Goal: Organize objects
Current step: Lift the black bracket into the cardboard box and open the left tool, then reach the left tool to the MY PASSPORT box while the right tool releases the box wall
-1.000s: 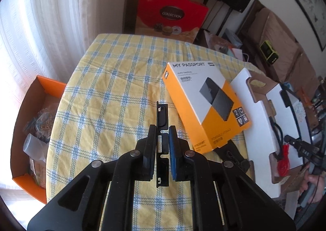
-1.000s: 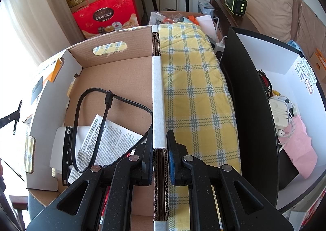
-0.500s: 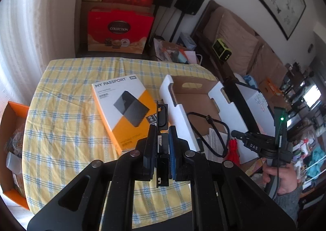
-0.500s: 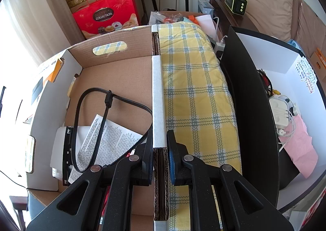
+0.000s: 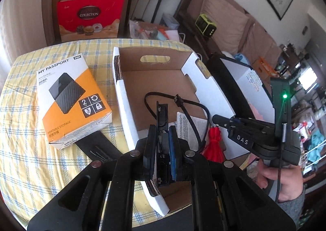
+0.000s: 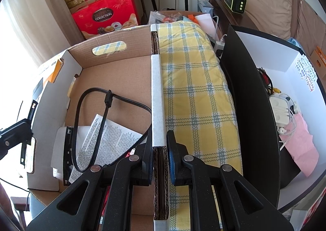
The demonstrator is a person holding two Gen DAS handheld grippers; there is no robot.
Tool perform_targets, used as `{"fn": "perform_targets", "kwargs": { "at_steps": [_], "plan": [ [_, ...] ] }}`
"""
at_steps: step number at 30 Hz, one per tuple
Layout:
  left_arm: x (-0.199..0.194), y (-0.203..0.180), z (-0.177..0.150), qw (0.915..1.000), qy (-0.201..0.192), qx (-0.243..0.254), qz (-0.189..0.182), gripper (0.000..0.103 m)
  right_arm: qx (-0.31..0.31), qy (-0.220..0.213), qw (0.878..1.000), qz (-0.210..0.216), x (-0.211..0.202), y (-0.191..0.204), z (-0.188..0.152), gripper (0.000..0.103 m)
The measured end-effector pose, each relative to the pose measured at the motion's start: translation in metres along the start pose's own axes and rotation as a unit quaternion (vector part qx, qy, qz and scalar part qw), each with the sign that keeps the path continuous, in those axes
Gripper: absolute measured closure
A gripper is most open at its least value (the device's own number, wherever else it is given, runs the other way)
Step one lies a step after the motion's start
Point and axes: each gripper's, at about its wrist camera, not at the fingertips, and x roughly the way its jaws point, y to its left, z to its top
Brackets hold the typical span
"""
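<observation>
My left gripper [image 5: 162,135] is shut on a thin black flat bracket [image 5: 162,112], held on edge. It hangs just inside the left wall of an open cardboard box [image 5: 150,80]. Inside the box lie a black cable [image 5: 189,108], a printed leaflet [image 5: 193,127] and a red bundle [image 5: 214,141]. My right gripper [image 6: 160,149] is shut on the box's right wall [image 6: 156,96] and also appears as my right gripper [image 5: 222,119] in the left wrist view. An orange hard-drive carton [image 5: 71,96] lies left of the box. The right wrist view catches the left gripper [image 6: 22,129] at its left edge.
The yellow checked tablecloth [image 5: 24,133] covers the table. A flat black piece [image 5: 97,145] sticks out from under the orange carton. Right of the table stands a black-and-white bin [image 6: 254,108] with chargers and pink cloth. Red gift boxes [image 5: 89,17] stand behind the table.
My left gripper carried the black bracket rightwards, from above the tablecloth past the orange carton to over the cardboard box. The right gripper kept its hold on the box wall, unmoved.
</observation>
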Motion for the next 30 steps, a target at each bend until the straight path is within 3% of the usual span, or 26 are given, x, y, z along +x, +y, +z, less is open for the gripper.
{"fn": "perform_targets", "kwargs": {
  "at_steps": [7,11,20,30],
  "plan": [
    [0.003,-0.001,-0.007,0.9999,0.012,-0.003,0.009,0.089,0.001,0.000,1.000,0.001,0.000,0.000,-0.001,0.092],
    [-0.007,0.006,-0.005,0.9999,0.006,-0.012,0.001,0.081,0.001,0.000,1.000,0.002,0.001,0.001,-0.001,0.092],
    [-0.029,0.047,0.001,0.9990,-0.010,-0.032,0.031,0.060,0.001,0.000,1.000,0.002,0.001,0.000,-0.001,0.092],
    [-0.014,0.091,-0.018,0.9963,0.027,-0.059,0.055,0.061,0.001,0.000,1.000,0.001,0.001,0.000,-0.001,0.092]
  ]
}}
